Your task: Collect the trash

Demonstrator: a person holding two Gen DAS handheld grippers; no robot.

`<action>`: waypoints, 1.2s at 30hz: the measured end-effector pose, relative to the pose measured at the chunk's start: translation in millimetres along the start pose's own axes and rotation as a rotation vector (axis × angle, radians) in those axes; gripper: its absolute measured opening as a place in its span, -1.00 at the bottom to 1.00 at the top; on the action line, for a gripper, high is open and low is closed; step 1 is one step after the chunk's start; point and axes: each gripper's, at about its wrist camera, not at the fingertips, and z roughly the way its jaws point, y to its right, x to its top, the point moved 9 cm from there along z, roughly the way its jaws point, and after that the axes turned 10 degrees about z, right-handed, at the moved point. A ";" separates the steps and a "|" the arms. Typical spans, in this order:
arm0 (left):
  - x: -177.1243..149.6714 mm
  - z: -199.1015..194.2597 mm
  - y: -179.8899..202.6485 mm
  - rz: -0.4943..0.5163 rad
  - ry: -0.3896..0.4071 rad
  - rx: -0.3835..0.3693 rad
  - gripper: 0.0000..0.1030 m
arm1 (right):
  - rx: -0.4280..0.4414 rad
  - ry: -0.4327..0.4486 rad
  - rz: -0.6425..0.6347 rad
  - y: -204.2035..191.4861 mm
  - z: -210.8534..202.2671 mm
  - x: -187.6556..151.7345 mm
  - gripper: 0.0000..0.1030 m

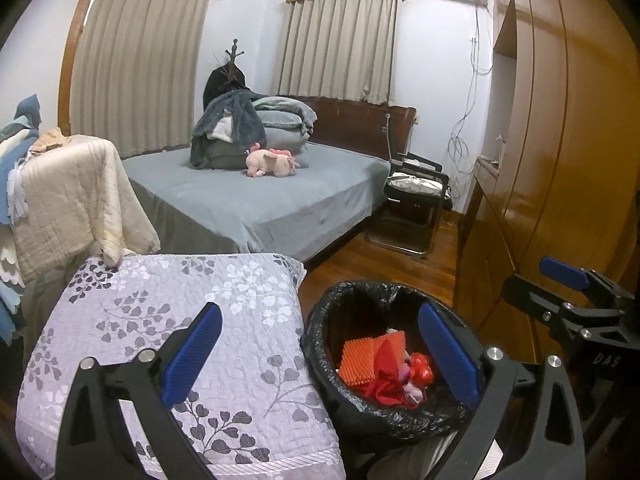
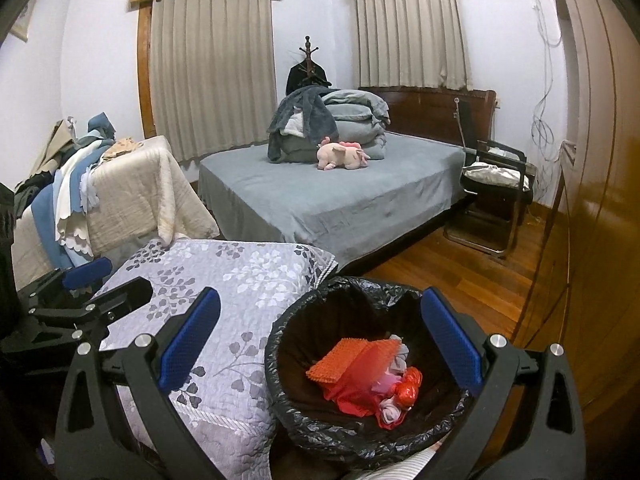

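A: How are the claws sitting?

B: Both are gaping wide and gripping nothing. The left claw (image 1: 320,356) is hovering above the near edge of the bin (image 1: 360,416), with its left finger (image 1: 192,356) showing over the quilt (image 1: 168,320) and its right finger (image 1: 448,356) showing over the bin's mouth. Neither pad is touching anything that I can make out.

A: And the right one?

B: The right claw (image 2: 320,344) is hanging much the same way, spread fully, one finger (image 2: 188,344) over the quilt (image 2: 224,280), the other (image 2: 452,344) over the far right side of the bin (image 2: 320,432). In the left wrist view the right claw (image 1: 568,296) is also peeking in at the right edge, beside the wardrobe (image 1: 560,120).

A: Where is the trash lying?

B: It is sitting inside the bin, which is lined with a black bag (image 2: 348,288). A red heap (image 2: 364,384) is resting at the bottom: an orange textured sheet (image 2: 340,364) on the left, red crumpled wrapping and something pale beside it. I cannot tell what the pale bits are.

A: And the bin itself?

B: It is standing on the floor (image 2: 460,264), pressing against the quilt's right side. A bed (image 2: 328,196) with a pink plush (image 2: 342,156) is lying well behind.
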 end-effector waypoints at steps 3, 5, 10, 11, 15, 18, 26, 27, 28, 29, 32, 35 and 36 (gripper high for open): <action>1.1 -3.4 -1.3 0.001 0.006 0.003 0.88 | 0.001 0.005 -0.002 -1.1 -2.0 0.1 0.90; 1.2 -5.3 -2.0 0.001 0.009 0.006 0.88 | 0.004 0.006 -0.001 -1.6 -2.4 -0.3 0.90; 1.9 -7.4 -3.5 0.003 0.011 0.009 0.88 | 0.004 0.006 -0.008 -6.2 -2.2 -1.2 0.90; 1.8 -7.3 -3.5 0.002 0.011 0.009 0.88 | 0.004 0.006 -0.008 -6.8 -2.3 -1.1 0.90; 2.1 -8.1 -4.2 0.002 0.011 0.010 0.88 | 0.005 0.007 -0.009 -7.5 -2.0 -1.1 0.90; 2.2 -8.9 -4.7 0.003 0.011 0.011 0.88 | 0.005 0.006 -0.010 -8.4 -1.3 -0.8 0.90; 2.3 -9.1 -5.8 0.002 0.010 0.013 0.88 | 0.005 0.005 -0.009 -9.1 -1.0 -1.0 0.90; 2.4 -9.1 -5.8 0.001 0.010 0.012 0.88 | 0.005 0.005 -0.009 -9.1 -1.0 -1.0 0.90; 2.4 -9.1 -5.8 0.001 0.010 0.012 0.88 | 0.004 0.005 -0.010 -9.2 -1.0 -0.9 0.90; 2.5 -9.8 -6.2 0.001 0.010 0.012 0.88 | 0.004 0.005 -0.010 -9.1 -1.0 -1.0 0.90; 2.3 -9.1 -5.9 0.001 0.010 0.013 0.88 | 0.005 0.004 -0.010 -9.5 -0.9 -1.0 0.90; 2.4 -10.0 -6.4 0.000 0.010 0.013 0.88 | 0.005 0.004 -0.009 -9.2 -0.9 -1.1 0.90; 2.4 -9.4 -6.2 0.002 0.010 0.013 0.88 | 0.005 0.004 -0.009 -9.4 -0.9 -1.1 0.90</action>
